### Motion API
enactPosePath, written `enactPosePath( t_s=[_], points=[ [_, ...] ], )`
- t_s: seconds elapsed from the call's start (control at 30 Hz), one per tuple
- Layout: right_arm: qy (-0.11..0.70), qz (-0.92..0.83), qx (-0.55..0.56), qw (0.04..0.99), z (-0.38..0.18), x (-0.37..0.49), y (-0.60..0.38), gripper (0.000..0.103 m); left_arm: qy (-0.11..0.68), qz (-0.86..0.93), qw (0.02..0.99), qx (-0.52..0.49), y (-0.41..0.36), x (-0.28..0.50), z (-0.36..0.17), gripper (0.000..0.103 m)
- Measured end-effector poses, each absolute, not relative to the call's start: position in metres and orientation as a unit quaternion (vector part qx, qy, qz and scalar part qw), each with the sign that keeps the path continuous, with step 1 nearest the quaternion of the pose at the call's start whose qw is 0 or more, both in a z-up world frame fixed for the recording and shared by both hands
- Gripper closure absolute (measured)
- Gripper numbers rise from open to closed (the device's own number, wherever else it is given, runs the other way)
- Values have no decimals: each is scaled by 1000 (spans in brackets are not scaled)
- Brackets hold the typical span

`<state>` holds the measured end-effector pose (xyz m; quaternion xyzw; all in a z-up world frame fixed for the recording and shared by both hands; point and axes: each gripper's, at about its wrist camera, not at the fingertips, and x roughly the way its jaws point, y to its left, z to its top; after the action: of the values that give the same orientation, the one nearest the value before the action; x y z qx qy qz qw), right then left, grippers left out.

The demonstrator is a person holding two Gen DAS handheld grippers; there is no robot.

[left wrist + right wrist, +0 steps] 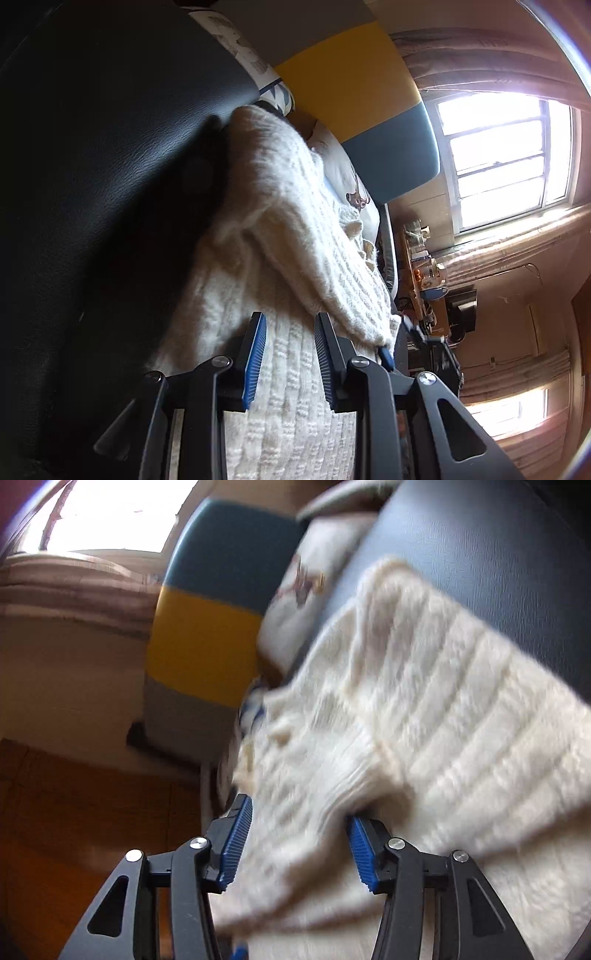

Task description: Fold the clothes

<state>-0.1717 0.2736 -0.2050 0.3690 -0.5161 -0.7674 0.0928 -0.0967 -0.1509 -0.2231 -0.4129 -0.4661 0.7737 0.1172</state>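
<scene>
The cream knit sweater (295,236) lies spread on the black leather surface (92,166). It looks thick, soft and floppy, so the ribbed hem is best pinched. Left gripper (290,354) gapes wide over it; right gripper (299,843) straddles a bunched fold, jaws apart.

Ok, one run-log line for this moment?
stage: mid-fold | item: cream knitted sweater on black leather surface | left gripper: open, over knit | right gripper: open, straddling knit
</scene>
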Motion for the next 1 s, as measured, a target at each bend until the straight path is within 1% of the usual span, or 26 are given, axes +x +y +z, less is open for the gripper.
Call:
enactPosePath(
  t_s=[0.07,0.1,0.13,0.17,0.23,0.27,0.33,0.4,0.57,0.7,0.77,0.9,1.0],
  points=[
    [-523,-773,353,69,-207,-171,270,42,-471,770,121,-414,-153,-94,-224,77],
    [-513,-779,352,73,-205,-171,267,36,-475,767,124,-413,-155,-92,-224,77],
    [-499,-787,353,81,-202,-171,264,34,-478,765,127,-413,-157,-90,-224,77],
    [-480,-794,362,92,-199,-171,260,35,-483,762,130,-411,-157,-90,-225,77],
    [-451,-796,394,89,-196,-175,256,78,-488,760,132,-408,-157,-88,-224,77],
    [-447,-795,402,83,-196,-177,257,95,-490,760,133,-406,-158,-87,-224,77],
    [-440,-798,405,75,-193,-180,258,96,-497,756,133,-405,-159,-87,-225,77],
    [-413,-813,400,85,-177,-185,252,96,-498,759,132,-400,-146,-99,-221,77],
    [-350,-856,343,161,-92,-201,222,96,-481,765,126,-409,-133,-119,-212,77],
    [-320,-873,296,218,-24,-209,202,96,-481,765,123,-410,-123,-139,-211,77],
    [-327,-871,279,239,-5,-216,197,96,-481,766,121,-408,-120,-150,-210,77],
    [-332,-879,260,223,-10,-204,221,96,-466,778,90,-411,-121,-163,-213,77],
    [-347,-877,291,159,-57,-198,262,96,-492,768,78,-402,-139,-152,-225,80]
  ],
)
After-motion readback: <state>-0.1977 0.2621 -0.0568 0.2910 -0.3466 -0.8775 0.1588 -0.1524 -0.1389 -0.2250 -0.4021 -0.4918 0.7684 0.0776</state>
